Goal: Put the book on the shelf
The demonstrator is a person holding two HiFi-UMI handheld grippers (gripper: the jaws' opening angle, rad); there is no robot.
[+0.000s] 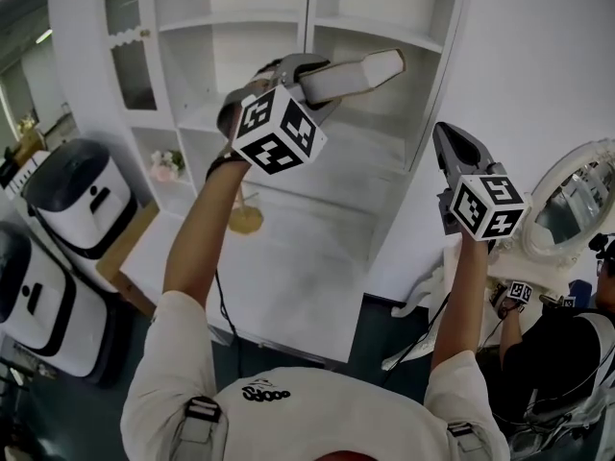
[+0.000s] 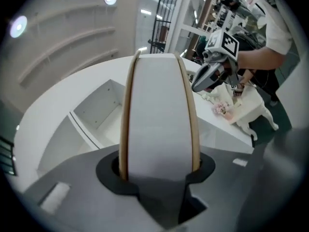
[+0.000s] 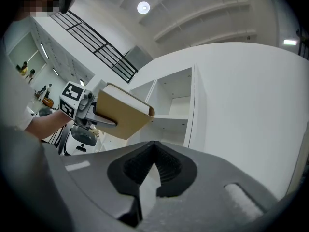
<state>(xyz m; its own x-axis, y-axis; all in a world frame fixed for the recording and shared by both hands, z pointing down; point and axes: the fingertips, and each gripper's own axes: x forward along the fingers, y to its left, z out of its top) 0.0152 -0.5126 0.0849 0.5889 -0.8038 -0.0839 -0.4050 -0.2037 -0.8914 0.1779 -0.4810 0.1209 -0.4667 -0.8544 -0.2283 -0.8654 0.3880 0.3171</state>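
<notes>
Left tongs (image 1: 319,83) clamped on book (image 1: 370,69), right tongs (image 1: 444,137) together, empty; one-end grip could let book pivot and clip shelf (image 1: 380,31).

The head view looks steeply down from overhead at the shelf (image 1: 235,56). Each gripper view looks closely along its own jaws. All three share the shelf and book (image 1: 365,70).

White shelf unit (image 1: 377,29) with open compartments, rising above a white desktop (image 1: 288,301); a pink flower bunch (image 1: 165,164) sits in a lower left compartment, and a yellowish object (image 1: 247,220) rests on the desktop beside it.
</notes>
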